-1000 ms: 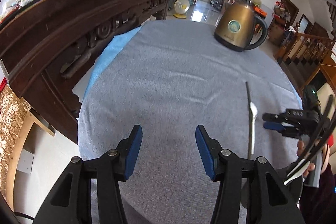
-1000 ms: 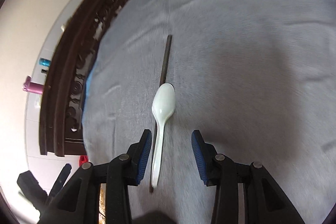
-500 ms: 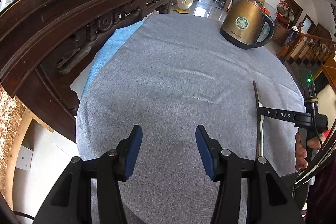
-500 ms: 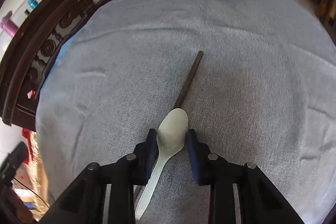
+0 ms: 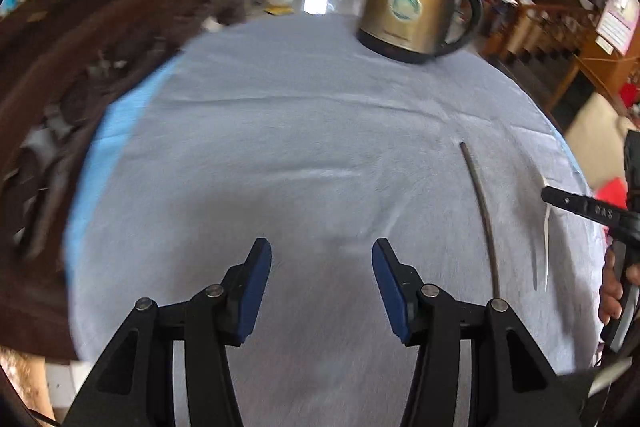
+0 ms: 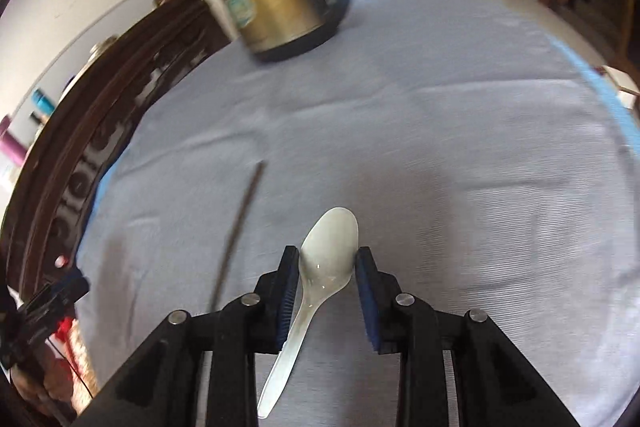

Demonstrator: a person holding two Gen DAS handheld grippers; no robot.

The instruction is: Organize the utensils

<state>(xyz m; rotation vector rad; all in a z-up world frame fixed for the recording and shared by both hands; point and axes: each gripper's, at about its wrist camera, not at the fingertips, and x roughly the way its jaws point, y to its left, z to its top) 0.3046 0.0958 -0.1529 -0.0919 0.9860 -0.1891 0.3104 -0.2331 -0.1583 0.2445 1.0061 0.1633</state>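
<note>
Carved dark wood furniture [image 5: 100, 39] runs along the left edge of the table, whose grey cloth [image 5: 280, 147] covers it with a strip of blue showing at that side. Over the bare near-left part of the cloth hangs the left gripper [image 5: 321, 279], its blue pads standing apart with nothing between them; it seems kept out of the way and ready for the next utensil. Toward the far edge, right of centre, a bronze kettle [image 5: 416, 7] stands upright, well apart from the utensils and probably no part of the sorting. Nearer the right edge a single dark chopstick [image 5: 482, 211] lies flat on the cloth, pointing from the near edge toward the far one. Just right of it, the right gripper [image 6: 327, 269] is clamped on the white spoon [image 6: 326, 255]. Its jaws have just been closing, with the spoon between them. In the right wrist view the pads press on both sides of the bowl, the bowl tip pointing forward and the handle slanting back under the gripper. Gripping at the wide bowl rather than the thin handle likely gives the pads more to bite on. From the left wrist view the spoon's handle [image 5: 546, 251] seems raised off the cloth, casting a shadow beside it, so I judge it is being carried away from the chopstick.
</note>
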